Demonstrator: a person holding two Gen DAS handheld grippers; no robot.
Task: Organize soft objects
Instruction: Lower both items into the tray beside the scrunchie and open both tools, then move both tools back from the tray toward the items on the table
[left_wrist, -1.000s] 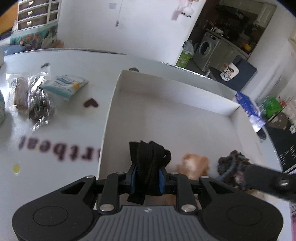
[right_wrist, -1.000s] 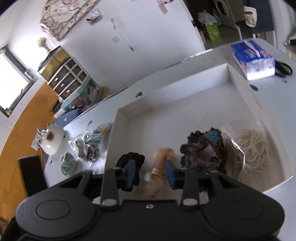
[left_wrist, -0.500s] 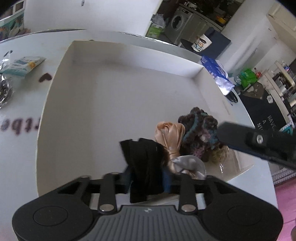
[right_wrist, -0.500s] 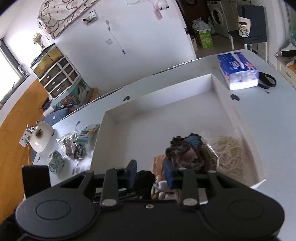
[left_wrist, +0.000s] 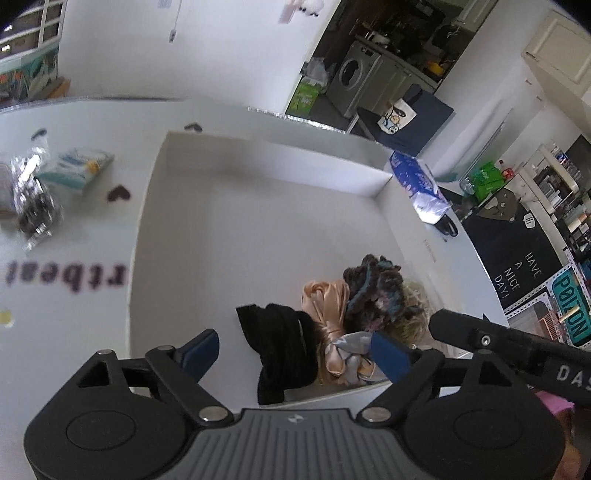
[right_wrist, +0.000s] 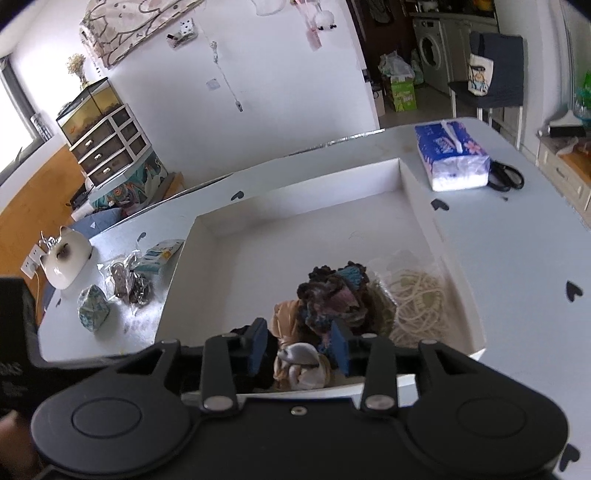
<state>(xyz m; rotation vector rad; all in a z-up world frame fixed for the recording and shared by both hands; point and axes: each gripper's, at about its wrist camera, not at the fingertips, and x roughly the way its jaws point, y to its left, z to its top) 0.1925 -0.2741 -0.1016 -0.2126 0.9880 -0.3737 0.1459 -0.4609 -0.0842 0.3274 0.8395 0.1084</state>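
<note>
Lying loose, velvety black scrunchie (left_wrist: 279, 349) — left claw (left_wrist: 295, 350) just spread wide; right claw (right_wrist: 299, 349) parted

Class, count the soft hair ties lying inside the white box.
3, perhaps more hidden underneath: black scrunchie at the near wall, peach satin scrunchie beside it, dark crocheted scrunchie next, all in the white box.

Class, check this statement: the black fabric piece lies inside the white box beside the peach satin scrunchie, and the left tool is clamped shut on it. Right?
Not quite. The left wrist view shows the left tool open, its jaws having just spread off the black fabric piece. The piece does lie in the white box beside the peach satin scrunchie.
</note>
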